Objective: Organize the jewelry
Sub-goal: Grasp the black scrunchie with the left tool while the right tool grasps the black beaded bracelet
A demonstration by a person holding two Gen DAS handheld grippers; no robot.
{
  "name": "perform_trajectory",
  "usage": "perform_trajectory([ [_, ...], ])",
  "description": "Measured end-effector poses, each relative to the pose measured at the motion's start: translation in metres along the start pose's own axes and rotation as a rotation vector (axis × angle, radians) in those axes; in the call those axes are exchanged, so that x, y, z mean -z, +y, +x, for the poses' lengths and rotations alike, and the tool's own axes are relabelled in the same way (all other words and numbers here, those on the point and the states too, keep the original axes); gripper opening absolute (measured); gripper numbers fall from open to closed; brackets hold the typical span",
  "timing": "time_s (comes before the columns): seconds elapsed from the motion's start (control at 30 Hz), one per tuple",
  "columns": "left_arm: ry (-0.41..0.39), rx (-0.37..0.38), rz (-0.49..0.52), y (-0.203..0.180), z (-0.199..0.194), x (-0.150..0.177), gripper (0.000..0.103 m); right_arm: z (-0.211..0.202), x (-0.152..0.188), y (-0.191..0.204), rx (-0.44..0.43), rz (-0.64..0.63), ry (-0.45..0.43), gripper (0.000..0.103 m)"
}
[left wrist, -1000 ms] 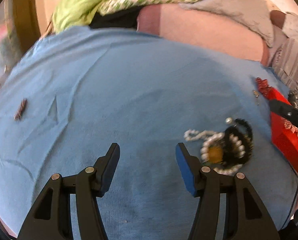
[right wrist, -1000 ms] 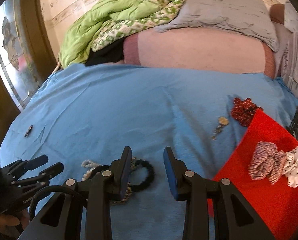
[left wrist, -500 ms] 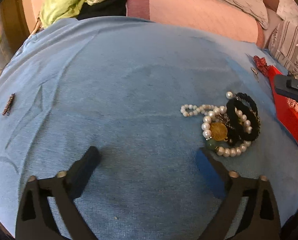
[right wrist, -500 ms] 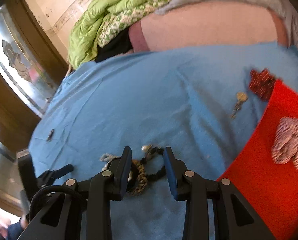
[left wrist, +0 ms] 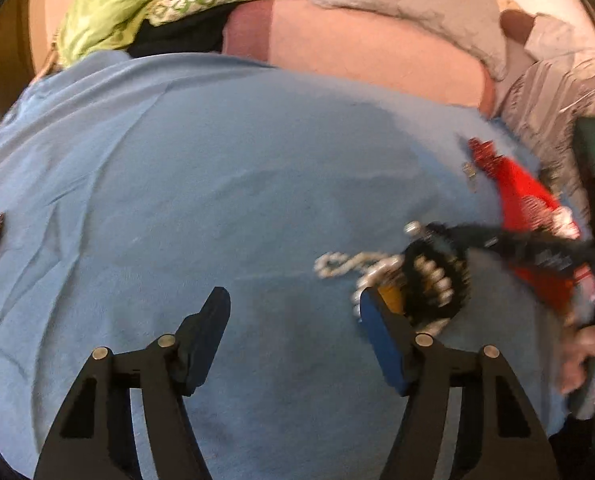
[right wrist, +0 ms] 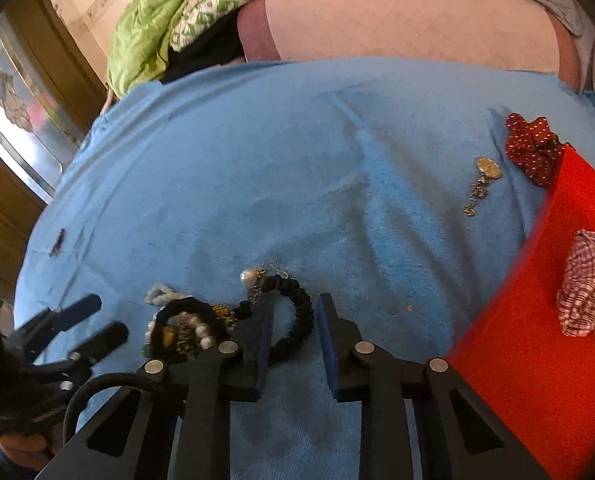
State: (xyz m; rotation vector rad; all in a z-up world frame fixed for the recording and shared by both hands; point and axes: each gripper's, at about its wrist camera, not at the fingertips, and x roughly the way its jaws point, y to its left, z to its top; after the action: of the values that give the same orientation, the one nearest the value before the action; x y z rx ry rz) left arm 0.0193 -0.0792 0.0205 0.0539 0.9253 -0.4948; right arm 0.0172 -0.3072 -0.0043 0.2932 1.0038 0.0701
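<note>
The right gripper (right wrist: 293, 332), fingers part-open and empty, straddles the black bracelet (right wrist: 297, 320); left gripper (left wrist: 293, 320), wide open, stands beside it.

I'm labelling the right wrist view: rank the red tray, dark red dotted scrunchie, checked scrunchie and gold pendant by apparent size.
1. red tray, largest by far.
2-3. checked scrunchie and dark red dotted scrunchie look alike; the checked one lies nearer the camera, so I won't rank them.
4. gold pendant, smallest.
</note>
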Motion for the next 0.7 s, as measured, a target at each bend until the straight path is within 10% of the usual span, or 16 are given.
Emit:
perform_trajectory([
  [0.2,-0.031,0.104,0.085,-0.026,-0.001,-0.011,0.065,0.02,-0.002,0.005,0.032,-0.062,0.027,0.013],
  [0.7,0.046,0.125,0.193,-0.069,0.033,-0.016,0.01,-0.036,-0.012,-0.011,-0.047,0.006,-0.147,0.011],
])
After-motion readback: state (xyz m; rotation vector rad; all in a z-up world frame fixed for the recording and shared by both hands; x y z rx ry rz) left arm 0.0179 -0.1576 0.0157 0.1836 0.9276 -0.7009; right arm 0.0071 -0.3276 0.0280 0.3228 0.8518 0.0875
